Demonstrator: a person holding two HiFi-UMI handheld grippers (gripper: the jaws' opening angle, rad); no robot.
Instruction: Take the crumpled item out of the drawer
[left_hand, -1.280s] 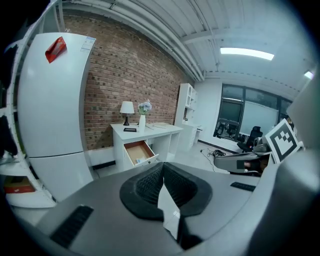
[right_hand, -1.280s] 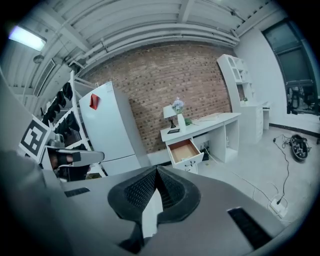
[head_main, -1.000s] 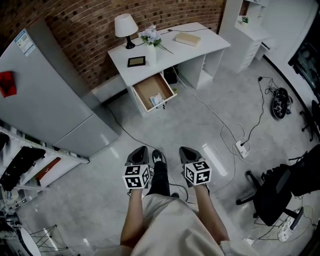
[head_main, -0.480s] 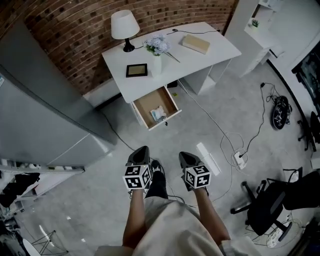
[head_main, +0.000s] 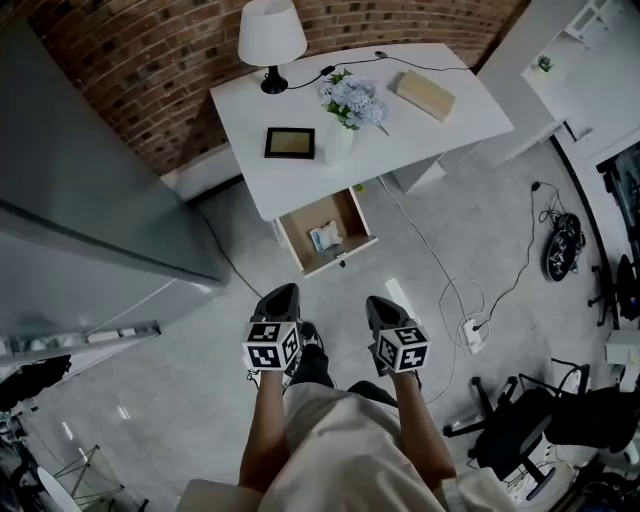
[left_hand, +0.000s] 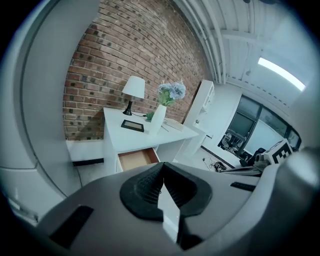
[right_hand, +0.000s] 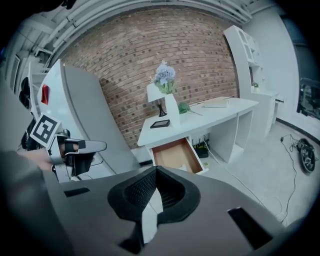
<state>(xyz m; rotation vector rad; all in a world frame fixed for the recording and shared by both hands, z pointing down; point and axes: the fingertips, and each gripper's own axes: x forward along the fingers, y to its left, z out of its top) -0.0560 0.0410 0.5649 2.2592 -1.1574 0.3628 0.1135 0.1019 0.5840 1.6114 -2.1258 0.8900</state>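
resting inside the open drawer (head_main: 300, 235), a crumpled item (head_main: 326, 238).

A white desk (head_main: 420, 130) stood against a brick wall (head_main: 150, 80), bearing a white lamp (head_main: 272, 35), a flat dark picture frame (head_main: 290, 143), a white vase (head_main: 338, 145) of pale blue flowers (head_main: 355, 98) and a tan book (head_main: 425, 94). A grey refrigerator (head_main: 70, 200) stood beside it, and a power strip (head_main: 470, 330) lay on the floor (head_main: 190, 400).

Crumpled item (head_main: 325, 238) in drawer (head_main: 342, 260), under desk (head_main: 400, 130) (front)
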